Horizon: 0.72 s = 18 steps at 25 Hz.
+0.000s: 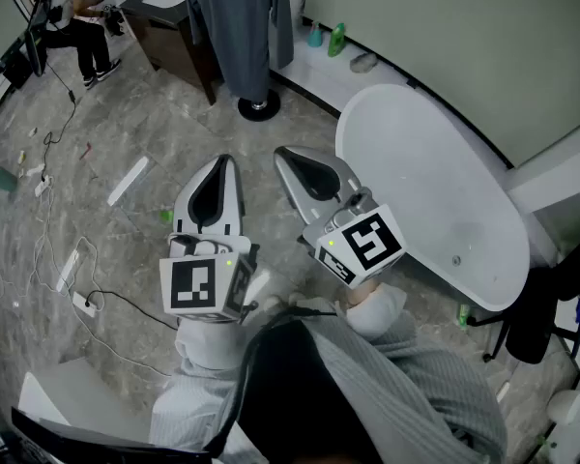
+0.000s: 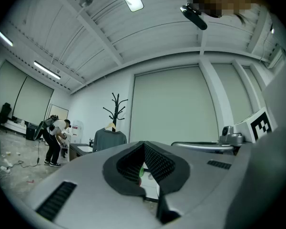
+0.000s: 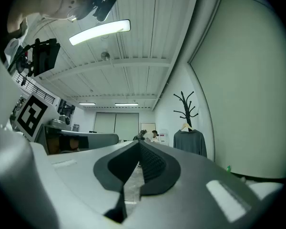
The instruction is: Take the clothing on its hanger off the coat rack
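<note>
Left gripper (image 1: 220, 165): lower centre of the head view, tip aimed up-frame; jaws pressed together, nothing between them.
Right gripper (image 1: 290, 155): just beside it on the right, tip also up-frame; jaws closed flat, empty.
Floor (image 1: 126, 114): grey marbled tile, with loose cables (image 1: 82, 303) along the left edge.
White table (image 1: 435, 182): oval top, right of centre, near the right gripper but apart from it.
Coat rack (image 1: 258, 107): round black base at upper centre of the head view, well apart from both grippers; branched top left of centre in the left gripper view, right of centre in the right gripper view.
Clothing (image 1: 237, 27): grey top on a pale hanger (image 3: 186, 127), hung from the rack at upper centre of the head view; untouched.
Bystander (image 1: 72, 17): far upper left, bent over beside a desk.
Step in hand: probably the approach, with both grippers pointed toward the rack and nothing taken yet.
Next move calls for: closing the gap to the rack, parting one pair of jaws, gripping the hanger near its hook, then lifting up and clear of the branch.
Risk: hook snagging on a branch if pulled sideways rather than lifted.
</note>
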{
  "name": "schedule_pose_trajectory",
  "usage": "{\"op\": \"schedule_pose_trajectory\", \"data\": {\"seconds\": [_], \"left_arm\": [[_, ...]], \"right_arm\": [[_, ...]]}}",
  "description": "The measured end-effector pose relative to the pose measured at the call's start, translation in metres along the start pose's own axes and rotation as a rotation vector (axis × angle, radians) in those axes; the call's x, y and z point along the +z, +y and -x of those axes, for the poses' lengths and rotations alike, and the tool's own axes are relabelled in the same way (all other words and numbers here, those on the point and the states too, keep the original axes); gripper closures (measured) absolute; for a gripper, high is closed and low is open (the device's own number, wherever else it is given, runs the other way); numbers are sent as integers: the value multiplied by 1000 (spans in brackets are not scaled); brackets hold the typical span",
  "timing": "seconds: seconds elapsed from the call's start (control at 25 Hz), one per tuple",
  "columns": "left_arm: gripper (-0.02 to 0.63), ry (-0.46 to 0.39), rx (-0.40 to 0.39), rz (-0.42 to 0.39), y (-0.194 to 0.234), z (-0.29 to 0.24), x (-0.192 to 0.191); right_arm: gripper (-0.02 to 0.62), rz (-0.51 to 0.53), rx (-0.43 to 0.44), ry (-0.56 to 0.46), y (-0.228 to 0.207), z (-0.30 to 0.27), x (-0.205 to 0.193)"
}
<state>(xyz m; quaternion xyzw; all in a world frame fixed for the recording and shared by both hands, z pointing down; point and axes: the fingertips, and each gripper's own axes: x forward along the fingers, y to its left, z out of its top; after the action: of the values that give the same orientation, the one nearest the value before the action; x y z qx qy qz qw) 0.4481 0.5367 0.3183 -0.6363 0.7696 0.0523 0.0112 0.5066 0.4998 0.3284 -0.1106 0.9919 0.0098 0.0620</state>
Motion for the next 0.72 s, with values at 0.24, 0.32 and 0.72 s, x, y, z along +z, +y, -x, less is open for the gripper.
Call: {"op": "schedule_pose_trajectory", "data": {"seconds": [0.24, 0.32, 0.72], "left_arm": [[601, 9, -19, 0, -7, -2, -5], [601, 7, -22, -3, -8, -1, -4], [601, 3, -23, -21, -13, -2, -7]], "right_arm": [[595, -3, -5, 8, -8, 5, -2], [595, -4, -7, 8, -8, 7, -1], [594, -18, 2, -1, -9, 7, -3]]}}
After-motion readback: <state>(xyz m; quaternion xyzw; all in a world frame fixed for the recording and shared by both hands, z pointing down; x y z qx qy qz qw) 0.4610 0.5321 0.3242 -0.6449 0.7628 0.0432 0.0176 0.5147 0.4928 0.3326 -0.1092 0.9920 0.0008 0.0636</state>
